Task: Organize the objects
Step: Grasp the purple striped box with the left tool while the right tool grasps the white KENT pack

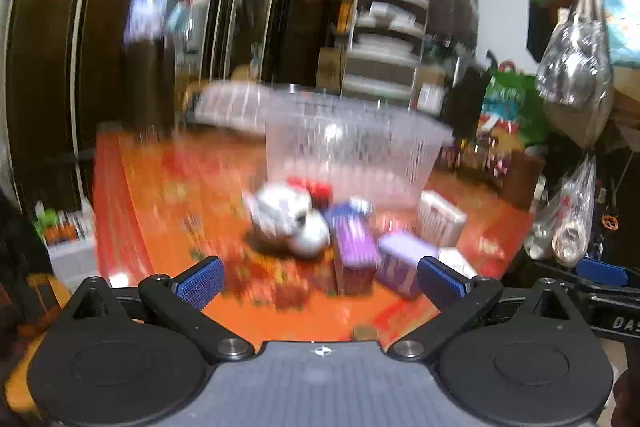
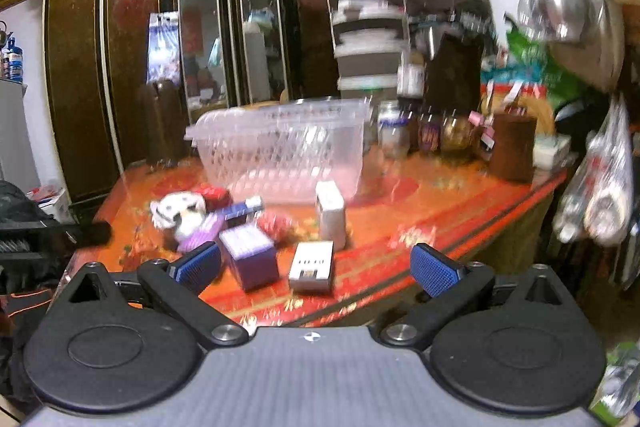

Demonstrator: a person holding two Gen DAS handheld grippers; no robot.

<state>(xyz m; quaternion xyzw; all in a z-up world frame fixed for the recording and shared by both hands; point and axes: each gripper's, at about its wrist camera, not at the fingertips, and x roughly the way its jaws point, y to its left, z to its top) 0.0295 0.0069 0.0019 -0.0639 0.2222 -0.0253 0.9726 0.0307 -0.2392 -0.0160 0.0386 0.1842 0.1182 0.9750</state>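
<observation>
A clear plastic basket (image 1: 352, 147) (image 2: 280, 143) stands empty on the orange-red table (image 1: 160, 211) (image 2: 420, 211). In front of it lie a white plush toy (image 1: 286, 219) (image 2: 178, 213), a red packet (image 1: 312, 187) (image 2: 212, 195), purple boxes (image 1: 354, 243) (image 2: 250, 253), a white upright box (image 1: 440, 217) (image 2: 330, 211) and a flat white box (image 2: 312, 265). My left gripper (image 1: 320, 285) is open with nothing between its fingers, hovering short of the pile. My right gripper (image 2: 316, 265) is open too, over the table's front edge. Both views are blurred.
Jars (image 2: 394, 133) and a brown canister (image 2: 514, 147) stand at the table's back right. A dark wardrobe with mirror doors (image 2: 200, 27) rises behind. Plastic bags (image 1: 576, 67) (image 2: 600, 187) hang at the right. The right gripper's blue pad (image 1: 604, 273) shows at the left view's right edge.
</observation>
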